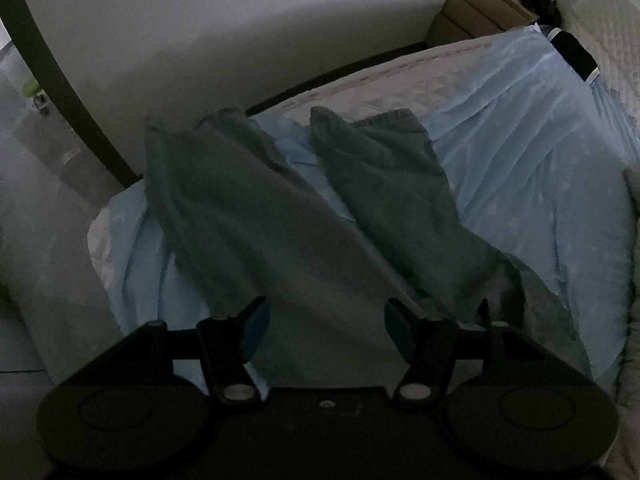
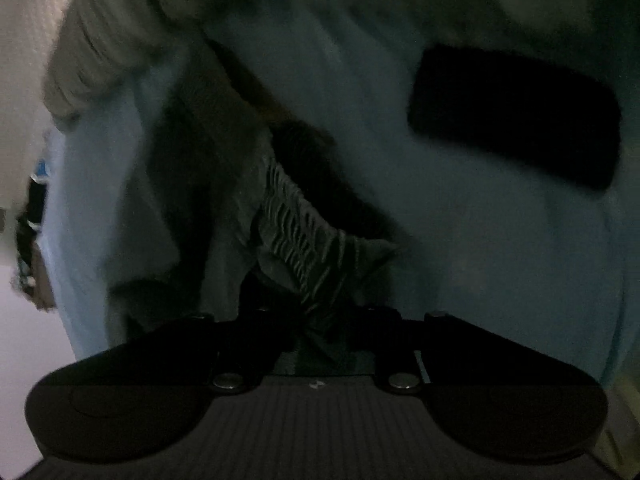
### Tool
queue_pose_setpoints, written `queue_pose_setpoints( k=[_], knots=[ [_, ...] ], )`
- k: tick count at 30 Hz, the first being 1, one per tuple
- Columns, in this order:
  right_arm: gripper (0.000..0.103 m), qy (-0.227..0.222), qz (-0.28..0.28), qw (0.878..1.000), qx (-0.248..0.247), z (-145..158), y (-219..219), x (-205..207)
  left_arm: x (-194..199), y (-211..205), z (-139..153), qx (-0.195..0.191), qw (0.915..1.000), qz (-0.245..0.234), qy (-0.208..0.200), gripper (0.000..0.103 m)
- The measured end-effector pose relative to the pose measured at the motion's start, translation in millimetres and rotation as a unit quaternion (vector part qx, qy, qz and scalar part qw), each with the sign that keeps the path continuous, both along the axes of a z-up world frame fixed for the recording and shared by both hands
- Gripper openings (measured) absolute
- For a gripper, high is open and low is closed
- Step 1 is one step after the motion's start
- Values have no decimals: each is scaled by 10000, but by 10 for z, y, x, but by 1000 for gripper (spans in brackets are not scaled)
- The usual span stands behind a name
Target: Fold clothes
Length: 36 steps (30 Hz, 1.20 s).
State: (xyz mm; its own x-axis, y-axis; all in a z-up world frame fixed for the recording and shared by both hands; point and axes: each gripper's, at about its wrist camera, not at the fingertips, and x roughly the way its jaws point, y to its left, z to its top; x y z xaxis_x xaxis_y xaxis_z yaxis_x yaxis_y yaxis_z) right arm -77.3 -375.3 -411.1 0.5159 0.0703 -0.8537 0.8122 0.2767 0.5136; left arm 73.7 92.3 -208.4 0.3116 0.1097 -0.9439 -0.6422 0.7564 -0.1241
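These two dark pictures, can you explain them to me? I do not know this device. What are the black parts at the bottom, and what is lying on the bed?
A person holds a two-finger claw in each hand, and each claw carries a camera looking along its fingers. The left camera shows the left claw open, empty, above dark jeans spread on a light blue sheet on a bed. The right camera shows the right claw, its jaws close together on the gathered waistband of the dark garment. A black flat object lies on the sheet; I cannot tell what it is.
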Motion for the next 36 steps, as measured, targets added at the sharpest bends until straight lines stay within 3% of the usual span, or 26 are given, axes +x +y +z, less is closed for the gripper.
queue_pose_setpoints(
  k=[6, 10, 14, 19, 24, 36],
  knots=[
    [17, -26, 88, 9981, -607, 335, -468, -141, -24, -75, -34, -3, 10000, -47, 62, 61],
    [17, 406, 740, 9897, -1155, 165, -471, -121, -39, -70, -23, 20, 10000, -37, 74, 61],
    [19, 689, 1143, 9832, -1243, -54, -416, -66, -24, -65, -9, 49, 9999, -78, 60, 61],
    [27, 692, 1260, 9827, -1165, -84, -418, -47, -12, -52, -13, 41, 9999, -127, 50, 61],
    [43, 816, 1634, 9726, -1440, 105, -413, -54, 10, 24, -69, -64, 9999, -59, 69, 61],
    [44, 578, 2434, 9468, -2022, 638, 211, 194, 345, 205, -300, -209, 9990, -321, 238, 61]
  ],
)
